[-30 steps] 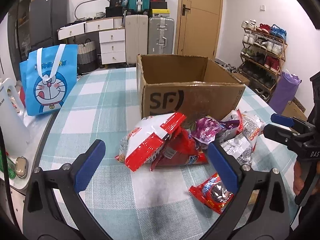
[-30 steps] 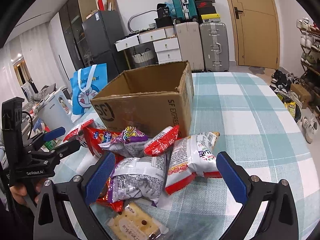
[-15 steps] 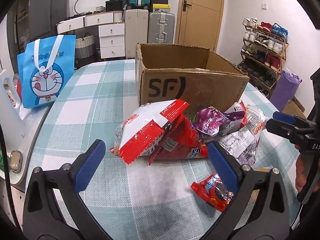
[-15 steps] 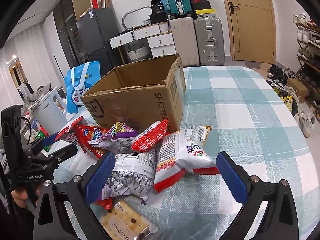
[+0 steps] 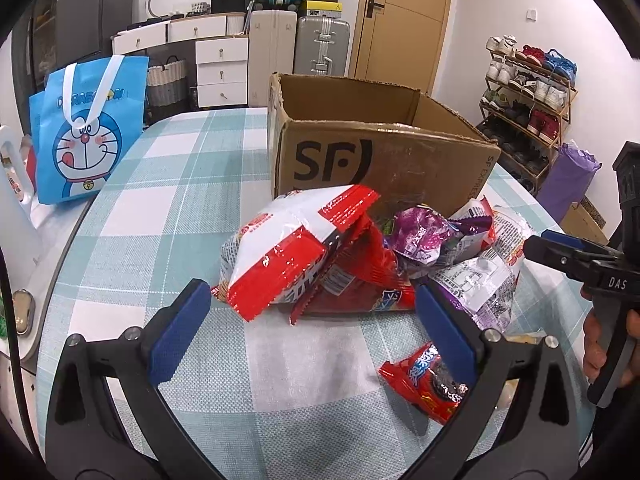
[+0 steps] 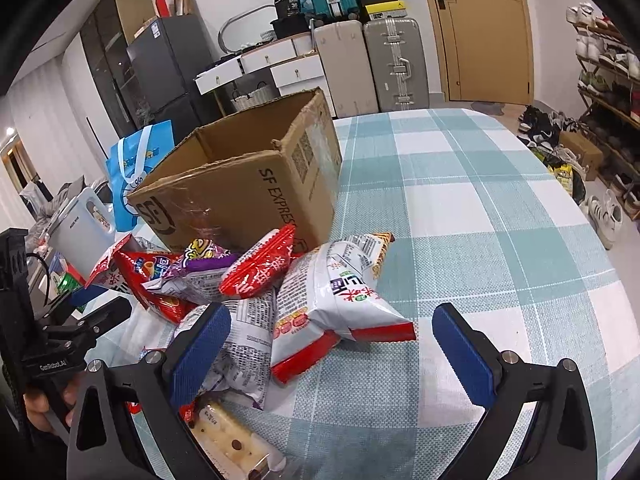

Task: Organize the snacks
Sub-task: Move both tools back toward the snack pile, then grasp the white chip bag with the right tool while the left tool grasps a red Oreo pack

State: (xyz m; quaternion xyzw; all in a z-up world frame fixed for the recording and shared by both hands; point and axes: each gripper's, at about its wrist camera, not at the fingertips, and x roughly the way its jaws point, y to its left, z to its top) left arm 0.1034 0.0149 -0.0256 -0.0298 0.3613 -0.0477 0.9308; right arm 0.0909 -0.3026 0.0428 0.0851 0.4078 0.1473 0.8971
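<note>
1. The snacks lay heaped on the checked desk [image 6: 480,208], tight against the front wall of the open cardboard box [image 5: 384,160], which stood with its flaps up and looked empty as far as its inside showed. Judged from that, the box was the place they were meant to go, and none had gone in.

2. The left gripper [image 5: 312,320] hung just short of the heap with its jaws wide and nothing between them. It faced the big red-and-white bag [image 5: 280,256], which leaned on a red packet [image 5: 360,276] and sat highest on that side, so it seemed the easiest first pick.

3. The right gripper [image 6: 332,352] was likewise spread wide and empty. Its jaws framed the white-and-red noodle bag [image 6: 336,304], probably its target, since that bag lay free at the outer edge of the pile.

4. A purple packet [image 5: 424,236] rested on top in the middle, a small red packet [image 5: 424,380] lay apart near the left gripper, and a clear-wrapped biscuit pack [image 6: 228,436] lay under the right gripper's left jaw.

5. The bags overlapped, so lifting one could drag or tip its neighbours.
</note>
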